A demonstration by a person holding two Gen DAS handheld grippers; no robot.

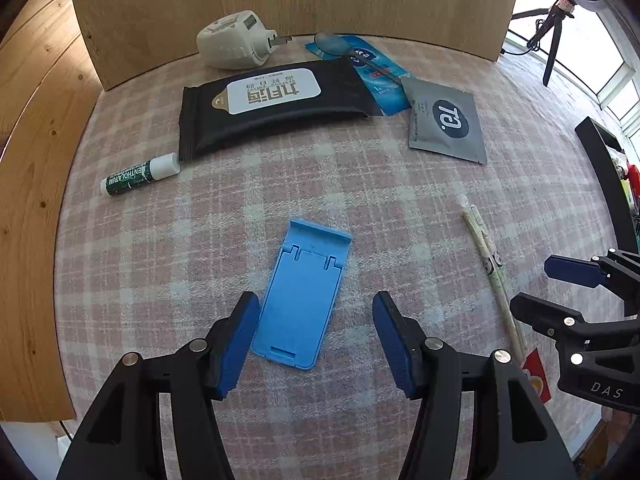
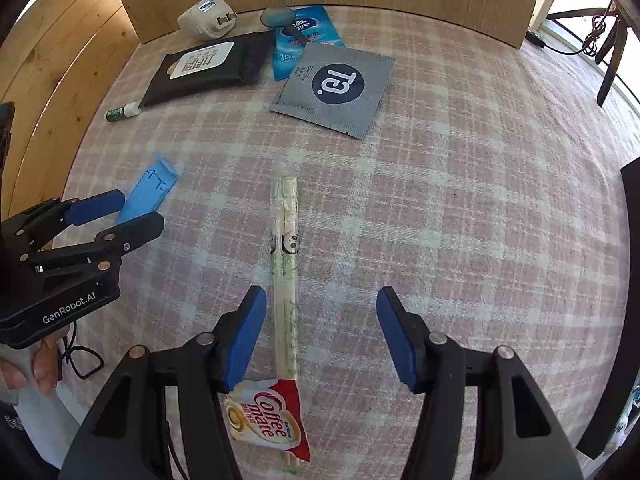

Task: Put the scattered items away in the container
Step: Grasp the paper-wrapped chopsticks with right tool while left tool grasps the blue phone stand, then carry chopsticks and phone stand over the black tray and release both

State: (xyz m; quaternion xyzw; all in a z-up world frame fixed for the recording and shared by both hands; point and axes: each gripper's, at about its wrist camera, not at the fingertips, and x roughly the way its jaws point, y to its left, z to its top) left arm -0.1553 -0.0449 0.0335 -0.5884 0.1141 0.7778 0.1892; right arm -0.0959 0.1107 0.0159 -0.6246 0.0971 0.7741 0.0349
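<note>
A blue phone stand (image 1: 302, 294) lies flat on the checked cloth; it also shows in the right wrist view (image 2: 147, 194). My left gripper (image 1: 316, 318) is open, its fingers on either side of the stand's near end. My right gripper (image 2: 320, 320) is open above wrapped chopsticks (image 2: 285, 264) and a Coffee mate sachet (image 2: 266, 420). Farther back lie a black wipes pack (image 1: 276, 108), a lip balm (image 1: 138, 174), a grey sachet (image 1: 446, 122), a blue tissue pack (image 1: 374, 70) with a spoon (image 1: 336, 44) on it, and a white plug adapter (image 1: 232, 40).
A wooden board (image 1: 280, 0) stands at the back of the checked cloth (image 2: 460, 200), wood panelling (image 1: 28, 160) on the left. A dark edge (image 2: 630, 280) runs along the right. A tripod (image 1: 554, 28) stands beyond the table. The right gripper shows in the left wrist view (image 1: 556, 288).
</note>
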